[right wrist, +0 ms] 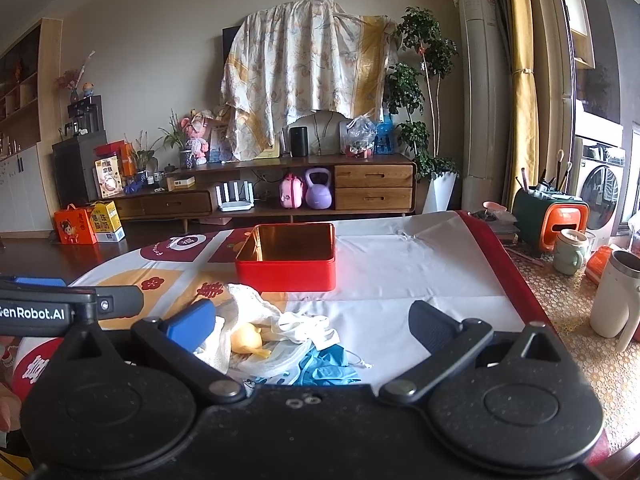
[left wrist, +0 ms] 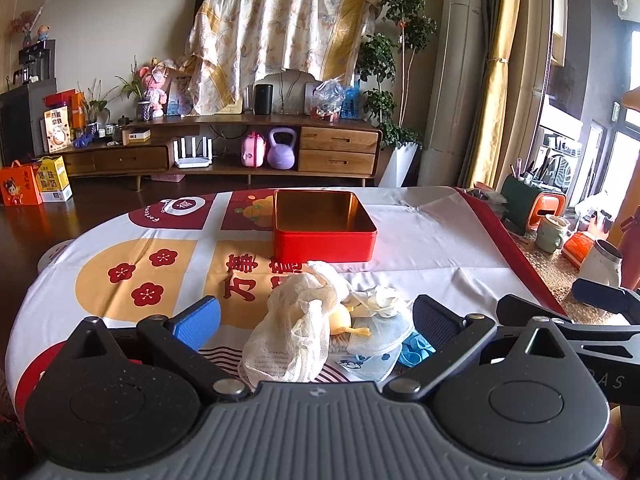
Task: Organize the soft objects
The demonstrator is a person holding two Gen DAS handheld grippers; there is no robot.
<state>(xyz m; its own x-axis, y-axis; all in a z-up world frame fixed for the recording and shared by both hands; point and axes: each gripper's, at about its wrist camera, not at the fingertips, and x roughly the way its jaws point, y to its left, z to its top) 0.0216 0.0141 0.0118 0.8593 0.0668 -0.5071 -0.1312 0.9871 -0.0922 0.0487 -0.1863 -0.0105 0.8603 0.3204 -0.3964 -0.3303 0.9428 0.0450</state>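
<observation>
Both the left gripper and right gripper gape wide, empty, near the pile. Tangled cloths may drag neighbours along, missing the far tin.

black left claw (blue pads, silver pivot screws), "genrobot.ai" on its side
</observation>
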